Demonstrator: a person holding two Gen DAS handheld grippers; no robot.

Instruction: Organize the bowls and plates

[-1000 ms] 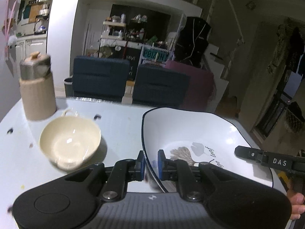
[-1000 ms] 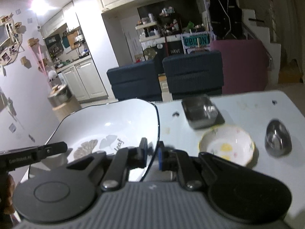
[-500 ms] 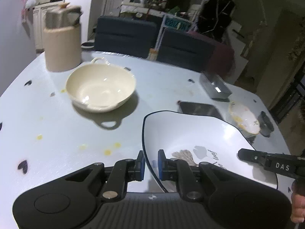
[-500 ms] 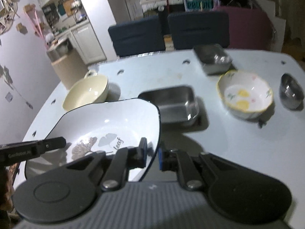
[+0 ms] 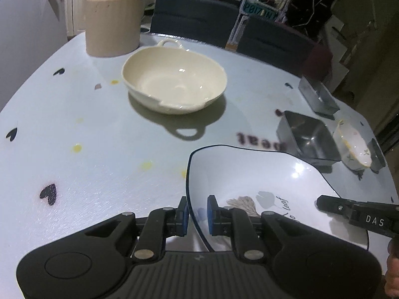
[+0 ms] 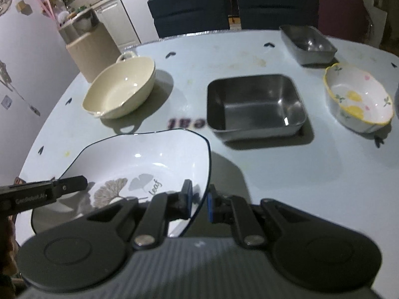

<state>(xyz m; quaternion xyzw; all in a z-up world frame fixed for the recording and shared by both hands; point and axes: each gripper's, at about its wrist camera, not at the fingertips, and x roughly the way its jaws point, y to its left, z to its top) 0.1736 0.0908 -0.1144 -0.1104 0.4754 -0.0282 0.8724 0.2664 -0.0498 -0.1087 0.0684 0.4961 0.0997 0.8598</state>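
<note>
Glazed plate: you hold a white ceramic plate with a thin dark rim and rounded-square outline [image 5: 261,174] between both tools, above the near part of the table; whether its underside touches the table cannot be told. Its glossy well bears grey and brown leaf prints and the word "leaf", and holds nothing.
Left gripper: your left gripper [image 5: 197,214] has its blue pads clenched on the plate's left rim, one pad outside, one inside.
Right gripper: your right gripper [image 6: 199,200] grasps the opposite rim the same way, jaws nearly closed on the thin edge.
Table surface: pale blue glossy table [image 6: 274,174], rounded edge, printed with small dark hearts, yellow spots and blurred dark lettering.
Cream bowl: a smooth cream ceramic bowl with two loop handles [image 5: 174,84] stands upright beyond the plate on the left, empty.
Steel tray, near: a square brushed stainless-steel tray with rounded corners [image 6: 254,104] sits just beyond the plate's right corner, empty.
Steel tray, far: a second rectangular steel tray [image 6: 308,43] stands near the far edge, well apart from the first, empty.
Floral bowl: a white scalloped bowl with yellow rim and lemon print [image 6: 359,97] stands to the right of the near tray, apart from it, empty.
Canister: a beige cylindrical container with a metal top [image 5: 113,17] stands at the far left, behind the cream bowl.
Chairs: two dark blue upholstered chairs [image 6: 192,10] stand beyond the table.
</note>
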